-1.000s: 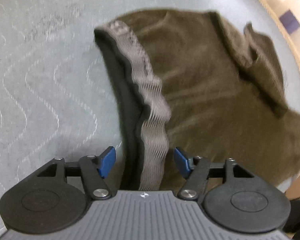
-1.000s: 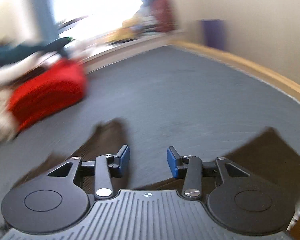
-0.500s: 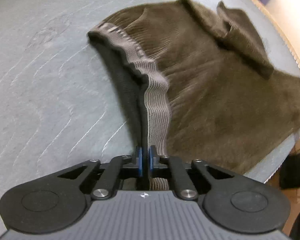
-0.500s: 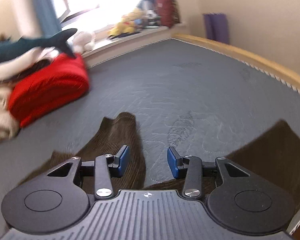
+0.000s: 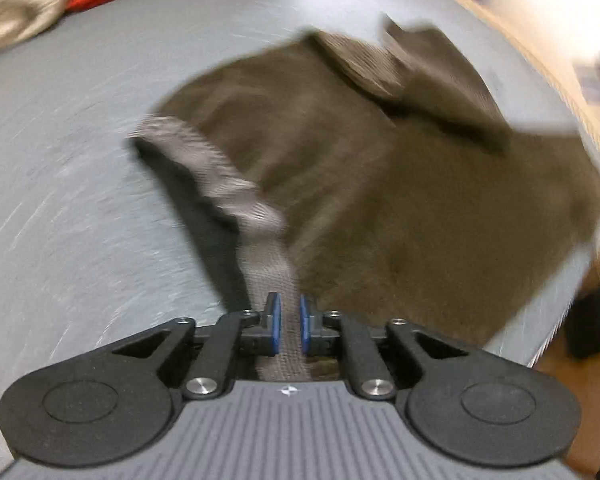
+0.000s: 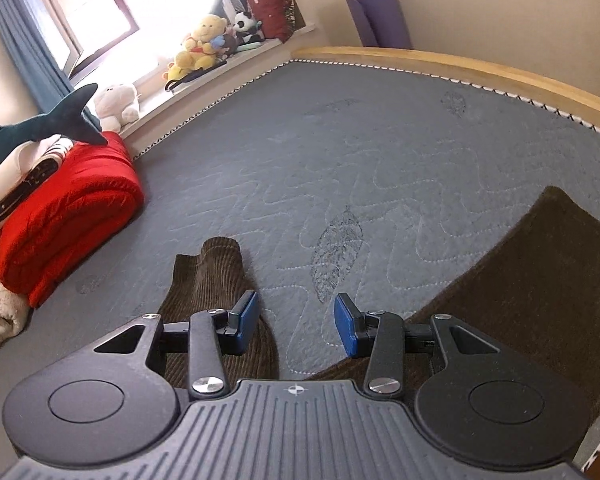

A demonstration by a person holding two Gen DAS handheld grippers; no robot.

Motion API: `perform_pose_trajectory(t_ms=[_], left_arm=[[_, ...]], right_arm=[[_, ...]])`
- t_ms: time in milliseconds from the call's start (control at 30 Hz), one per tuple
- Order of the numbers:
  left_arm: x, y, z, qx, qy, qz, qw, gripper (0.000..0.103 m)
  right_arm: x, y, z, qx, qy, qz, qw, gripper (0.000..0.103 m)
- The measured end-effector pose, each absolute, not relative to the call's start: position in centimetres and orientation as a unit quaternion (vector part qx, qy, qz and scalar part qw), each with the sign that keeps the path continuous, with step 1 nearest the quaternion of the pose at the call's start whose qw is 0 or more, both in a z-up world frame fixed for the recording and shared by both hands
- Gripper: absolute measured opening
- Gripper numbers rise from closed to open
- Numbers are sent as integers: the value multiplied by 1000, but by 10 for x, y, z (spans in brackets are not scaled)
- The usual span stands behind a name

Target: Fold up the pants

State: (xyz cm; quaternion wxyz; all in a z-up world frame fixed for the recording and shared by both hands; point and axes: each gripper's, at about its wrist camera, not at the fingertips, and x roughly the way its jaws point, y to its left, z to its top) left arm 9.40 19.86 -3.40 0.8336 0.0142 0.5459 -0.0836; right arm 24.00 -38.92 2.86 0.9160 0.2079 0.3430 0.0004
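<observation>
Our left gripper [image 5: 288, 322], jaws opening, seemingly pinches the pants [image 5: 400, 200] waistband [image 5: 204, 168], stretching away; right gripper [image 6: 296, 320] gapes empty.

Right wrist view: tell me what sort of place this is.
Most likely a bedroom: a grey quilted mattress in a wooden frame, plush toys on the window ledge, and a folded red blanket.
</observation>
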Motion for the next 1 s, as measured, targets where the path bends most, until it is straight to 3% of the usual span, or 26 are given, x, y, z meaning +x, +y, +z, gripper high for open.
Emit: perform_pose_trajectory(t_ms=[33,100,267,367,467,533,600,667,700,733,767,867,1000], left_arm=[[98,190,-47,42,567,-84,818,26],[97,184,-71,86,615,-69,781,24],[117,165,-36,81,601,-31,795,26],[126,154,16,94,543,-22,834,43],[131,139,66,103,478,-9,872,54],[127,125,89,114,427,-7,897,76],[122,117,96,132,370,6,919,83],[115,114,82,148,330,34,932,83],[119,112,71,161,348,50,922,80],[128,107,61,188,378,76,904,71],[134,103,56,210,377,105,896,69],[146,97,62,204,335,110,913,70],[160,89,42,239,343,115,901,70]], right_arm=[[242,-389,29,207,343,3,916,44],[246,-388,29,209,343,10,916,44],[259,-384,30,214,344,36,914,43],[273,-379,25,217,349,54,910,27],[291,-371,17,207,360,70,907,26],[305,-368,8,210,375,78,899,27],[318,-365,-3,221,394,83,888,27],[332,-364,-16,230,413,79,877,27],[339,-363,-22,234,421,77,873,27],[345,-362,-29,235,429,76,869,28],[351,-361,-38,237,440,72,863,28],[368,-356,-60,240,466,58,850,31],[386,-342,-82,226,489,55,841,34]])
